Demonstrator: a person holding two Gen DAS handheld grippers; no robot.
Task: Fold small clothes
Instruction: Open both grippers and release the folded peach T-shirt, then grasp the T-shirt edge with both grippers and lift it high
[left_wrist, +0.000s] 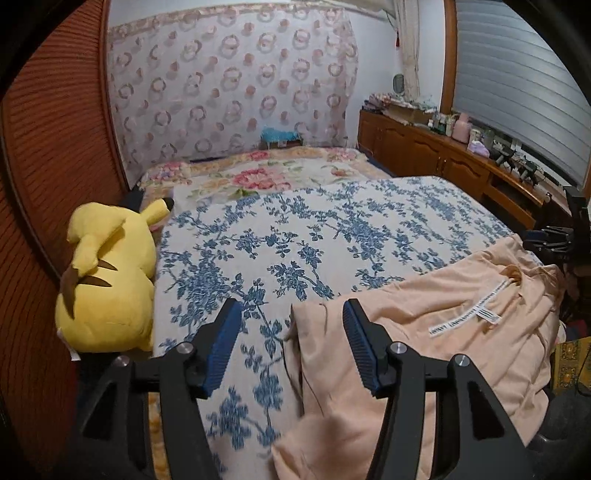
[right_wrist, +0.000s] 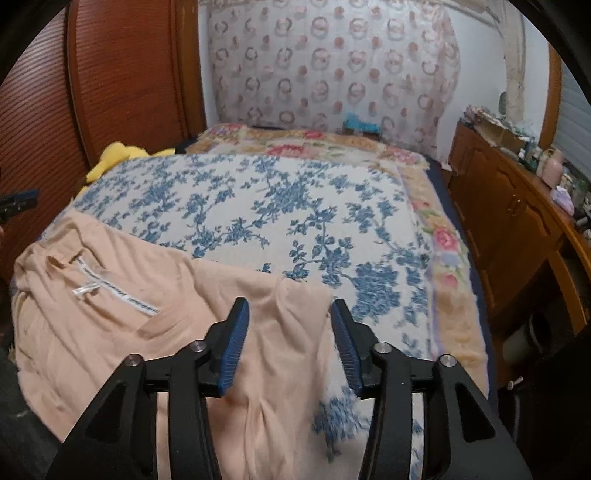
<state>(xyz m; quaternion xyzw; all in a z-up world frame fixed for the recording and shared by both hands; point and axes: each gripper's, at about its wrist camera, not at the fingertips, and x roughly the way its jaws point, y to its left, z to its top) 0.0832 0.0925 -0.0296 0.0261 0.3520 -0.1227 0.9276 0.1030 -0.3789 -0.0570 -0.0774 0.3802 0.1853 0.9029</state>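
A peach garment (left_wrist: 443, 332) (right_wrist: 155, 332) with a white neck label lies spread on the blue-flowered bedspread (left_wrist: 295, 236) (right_wrist: 280, 206) near the bed's front edge. My left gripper (left_wrist: 291, 310) hovers open over the garment's left corner; the cloth edge lies between the blue pads without being pinched. My right gripper (right_wrist: 290, 308) hangs open over the garment's right corner, cloth below the gap, not gripped. In the left wrist view the right gripper (left_wrist: 554, 236) shows at the far right edge. The left gripper (right_wrist: 18, 201) peeks in at the left edge of the right wrist view.
A yellow plush toy (left_wrist: 107, 277) (right_wrist: 118, 155) lies at the bed's left side against a wooden panel (left_wrist: 48, 155). A pink-flowered blanket (left_wrist: 258, 173) covers the far end of the bed. A wooden cabinet (left_wrist: 443, 155) (right_wrist: 509, 206) with clutter runs along the right.
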